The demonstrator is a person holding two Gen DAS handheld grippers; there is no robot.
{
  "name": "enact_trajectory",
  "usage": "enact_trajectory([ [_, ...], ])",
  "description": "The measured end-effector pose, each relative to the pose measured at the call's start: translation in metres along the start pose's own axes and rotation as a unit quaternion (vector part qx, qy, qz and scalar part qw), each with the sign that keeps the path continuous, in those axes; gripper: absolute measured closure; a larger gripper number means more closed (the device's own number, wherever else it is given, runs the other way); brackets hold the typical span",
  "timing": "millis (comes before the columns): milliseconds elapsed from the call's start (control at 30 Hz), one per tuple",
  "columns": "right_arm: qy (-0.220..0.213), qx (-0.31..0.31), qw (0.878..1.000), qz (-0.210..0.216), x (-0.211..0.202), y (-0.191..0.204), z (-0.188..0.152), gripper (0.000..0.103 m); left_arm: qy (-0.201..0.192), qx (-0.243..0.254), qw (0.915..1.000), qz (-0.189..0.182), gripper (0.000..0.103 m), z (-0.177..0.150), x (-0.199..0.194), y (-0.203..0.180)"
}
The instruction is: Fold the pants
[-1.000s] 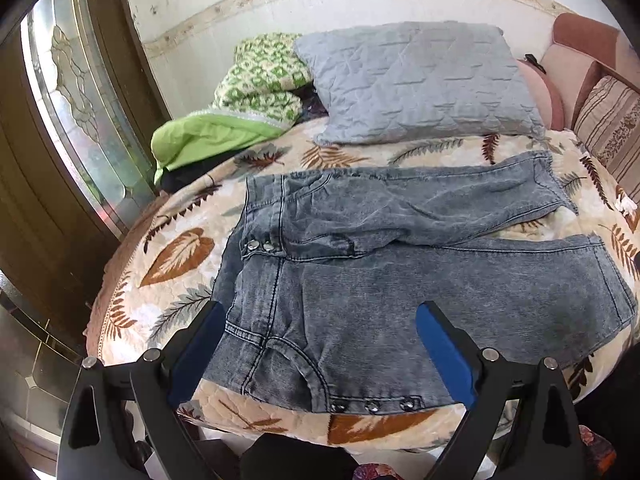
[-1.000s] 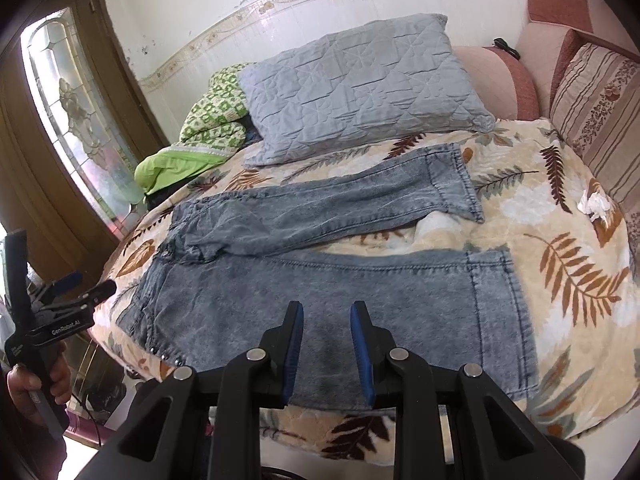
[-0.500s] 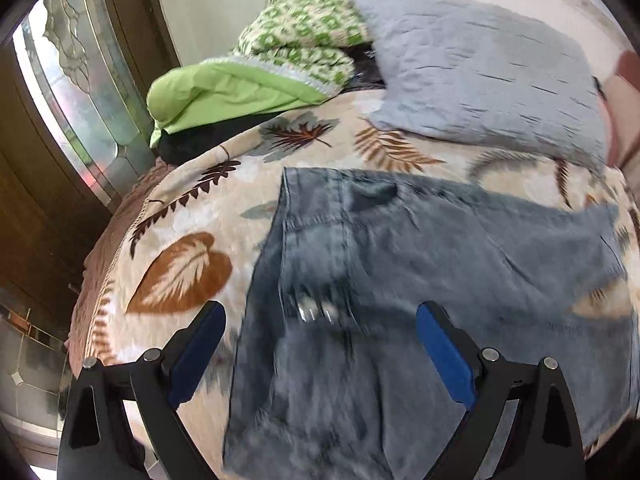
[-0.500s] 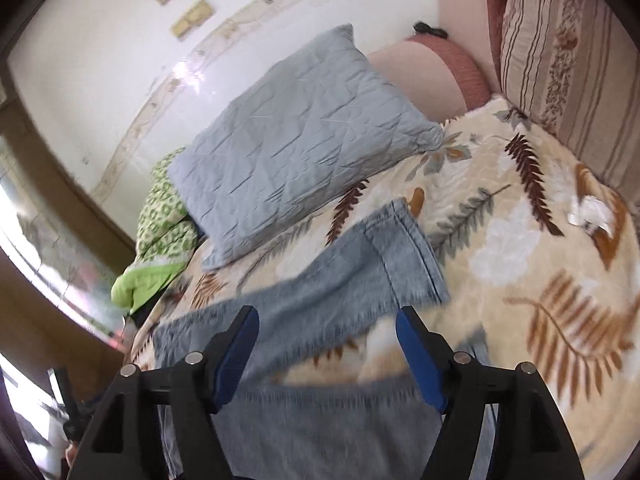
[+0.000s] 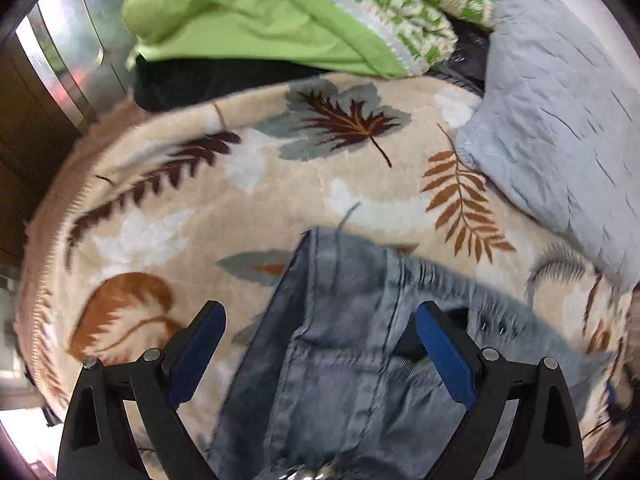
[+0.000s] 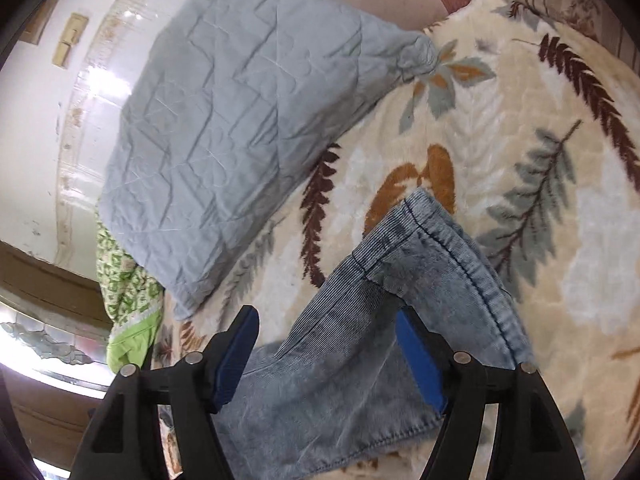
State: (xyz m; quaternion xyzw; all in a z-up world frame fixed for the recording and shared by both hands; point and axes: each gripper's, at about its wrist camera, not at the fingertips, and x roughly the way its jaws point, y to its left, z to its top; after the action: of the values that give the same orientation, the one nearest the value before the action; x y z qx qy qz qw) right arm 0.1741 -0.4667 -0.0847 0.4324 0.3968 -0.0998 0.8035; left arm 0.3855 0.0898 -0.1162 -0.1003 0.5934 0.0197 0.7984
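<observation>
— left wrist view: where are the pants (image 5: 340,368)?
— flat on the bed (image 5: 248,184), waistband under the released left tongs (image 5: 318,360).
— right wrist view?
— right tongs (image 6: 326,360) spread wide above a leg hem, gripping nothing.

A bed with a leafy blanket (image 5: 256,184) is carrying everything. Gray jeans (image 5: 344,380) are lying flat on the near part. 1 gray pillow (image 6: 240,120) is resting at the far side, and a green blanket (image 5: 256,28) is sitting far left.
</observation>
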Motion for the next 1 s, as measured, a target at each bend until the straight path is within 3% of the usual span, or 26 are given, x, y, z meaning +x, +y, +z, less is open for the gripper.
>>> enact_trajectory([
  [100,0.004,-0.009,1.000,-0.005,0.007,0.004,-0.001,0.028,0.039,-0.031,0.9987,-0.007,0.007,0.013,0.022,-0.002],
  [333,0.008,-0.020,0.999,-0.029,0.013,0.006,0.007,0.028,0.057,-0.043,0.9970,-0.030,0.007,0.025,0.050,-0.009],
  [367,0.008,-0.014,0.999,-0.029,0.013,0.005,0.010,0.028,0.058,-0.044,0.9967,-0.037,0.011,0.024,0.053,-0.010],
  [433,0.008,-0.006,1.000,-0.028,0.013,0.003,0.015,0.028,0.056,-0.046,0.9958,-0.057,0.040,0.025,0.058,-0.012],
  [467,0.008,-0.006,1.000,-0.030,0.013,0.004,0.017,0.028,0.058,-0.046,0.9952,-0.064,0.059,0.025,0.060,-0.013],
  [500,0.007,-0.006,0.999,-0.032,0.013,0.005,0.020,0.028,0.062,-0.044,0.9946,-0.070,0.064,0.025,0.063,-0.016],
  [667,0.017,0.000,0.998,-0.055,0.018,0.010,0.028,0.028,0.060,-0.025,0.9958,-0.065,0.068,0.024,0.070,-0.024],
  [767,0.028,0.006,0.996,-0.089,0.027,0.012,0.031,0.028,0.072,-0.052,0.9923,-0.086,0.052,0.030,0.074,-0.020],
  [833,0.032,0.013,0.992,-0.119,0.037,0.012,0.034,0.028,0.067,-0.067,0.9914,-0.090,0.052,0.032,0.074,-0.019],
  [867,0.036,0.022,0.990,-0.132,0.042,0.009,0.037,0.028,0.061,-0.065,0.9922,-0.087,0.053,0.032,0.073,-0.020],
  [967,0.053,0.067,0.984,-0.159,0.062,-0.007,0.044,0.028,0.045,-0.044,0.9955,-0.071,0.080,0.026,0.067,-0.027],
  [1000,0.055,0.072,0.982,-0.165,0.067,-0.012,0.045,0.030,0.039,-0.038,0.9959,-0.073,0.083,0.024,0.064,-0.029],
])
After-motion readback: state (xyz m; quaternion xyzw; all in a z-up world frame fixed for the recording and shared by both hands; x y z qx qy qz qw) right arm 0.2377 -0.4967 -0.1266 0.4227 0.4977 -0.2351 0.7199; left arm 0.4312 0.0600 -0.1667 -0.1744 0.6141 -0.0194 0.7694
